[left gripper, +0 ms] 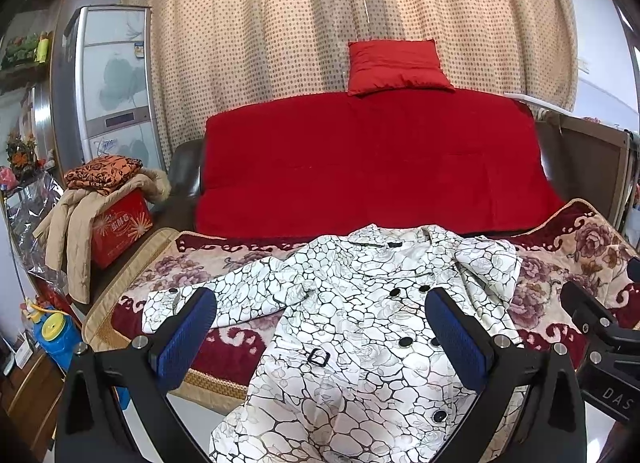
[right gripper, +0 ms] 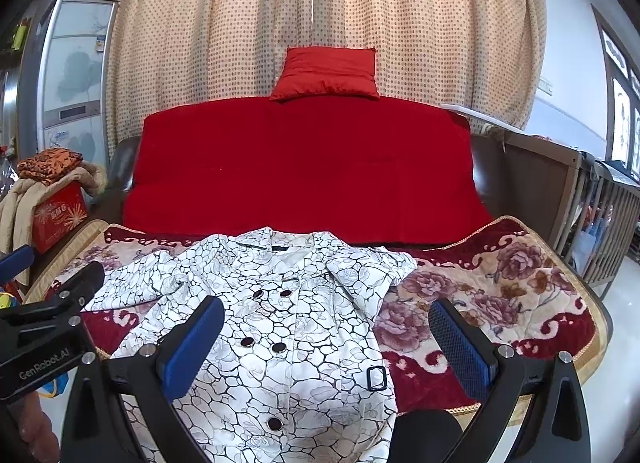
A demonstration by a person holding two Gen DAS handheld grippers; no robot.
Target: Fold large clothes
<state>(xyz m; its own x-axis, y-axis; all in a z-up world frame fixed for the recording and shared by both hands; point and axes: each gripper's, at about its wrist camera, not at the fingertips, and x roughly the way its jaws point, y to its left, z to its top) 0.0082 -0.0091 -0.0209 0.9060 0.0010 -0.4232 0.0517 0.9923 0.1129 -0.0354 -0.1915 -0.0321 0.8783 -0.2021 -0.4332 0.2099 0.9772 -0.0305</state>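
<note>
1. The coat (left gripper: 360,343), white with a black cracked-stone print and dark buttons, is lying face up on a floral quilt (left gripper: 568,255), collar toward 12 o'clock and hem running off toward 6 o'clock, past the near edge.
2. Its long axis is running from 12 to 6 o'clock, straight along both camera views; one sleeve (left gripper: 216,299) is stretching out toward 9 o'clock in the left wrist view, while the other side looks folded in near the shoulder.
3. The left gripper (left gripper: 320,323) is hovering over the coat's chest with its blue pads spread wide and nothing between them.
4. The right gripper (right gripper: 326,335) is likewise standing wide apart and empty, over the coat's right edge, a belt buckle (right gripper: 376,377) lying between its pads.
5. The left gripper is sitting nearer the outstretched sleeve, so I judge that it is better placed to take that sleeve first.
6. The quilt is covering a low bed-like surface in front of a red sofa cover (right gripper: 304,167) with a red cushion (right gripper: 326,71) at 12 o'clock.
7. Dotted curtains (right gripper: 320,3) are hanging behind; a red box (left gripper: 120,223) draped with other garments is standing at 9 o'clock.
</note>
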